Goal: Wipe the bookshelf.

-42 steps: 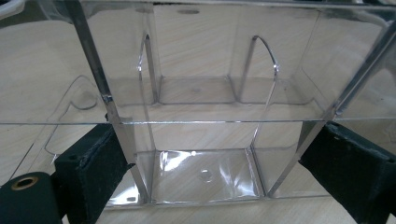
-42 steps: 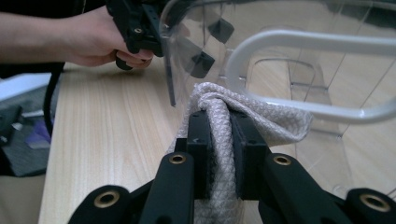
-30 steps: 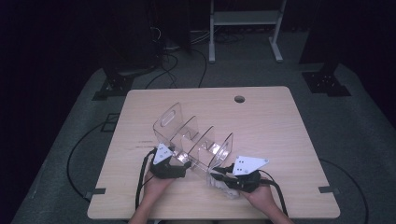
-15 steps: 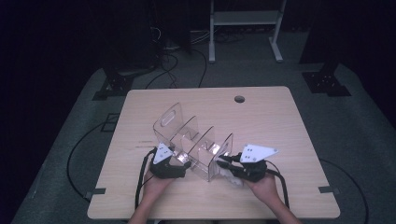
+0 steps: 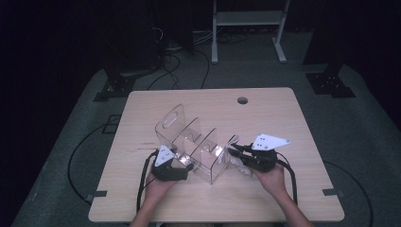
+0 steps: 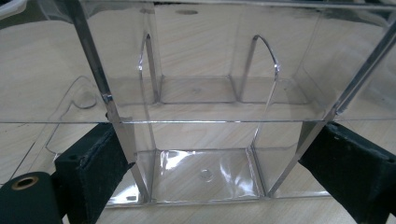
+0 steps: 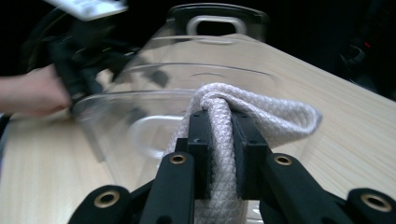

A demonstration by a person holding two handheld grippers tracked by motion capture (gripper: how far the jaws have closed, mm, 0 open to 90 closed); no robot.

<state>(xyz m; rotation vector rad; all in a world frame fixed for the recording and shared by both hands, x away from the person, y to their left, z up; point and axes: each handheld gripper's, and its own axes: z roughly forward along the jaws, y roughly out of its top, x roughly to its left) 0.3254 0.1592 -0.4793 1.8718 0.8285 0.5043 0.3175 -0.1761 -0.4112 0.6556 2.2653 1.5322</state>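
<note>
A clear acrylic organizer [image 5: 189, 137] with several upright dividers and a handle cut-out stands mid-table. My left gripper [image 5: 183, 163] is at its near-left end. In the left gripper view the two black jaws of the left gripper [image 6: 219, 172] press against the outer edges of the organizer [image 6: 201, 88]. My right gripper [image 5: 235, 150] is at the organizer's right end, shut on a thick white braided rope [image 5: 236, 164]. In the right gripper view the rope [image 7: 280, 116] loops over the tips of the right gripper [image 7: 219, 116], just in front of the organizer's curved clear wall [image 7: 154, 102].
The wooden table [image 5: 279, 118] has a round cable hole [image 5: 242, 100] near its far edge. Black cables [image 5: 142, 184] trail from both grippers toward the front edge. A white frame [image 5: 246, 19] stands on the dark floor beyond the table.
My right gripper has carried the rope away from the front edge, up and toward the organizer's right end. The left gripper and organizer have stayed put.
</note>
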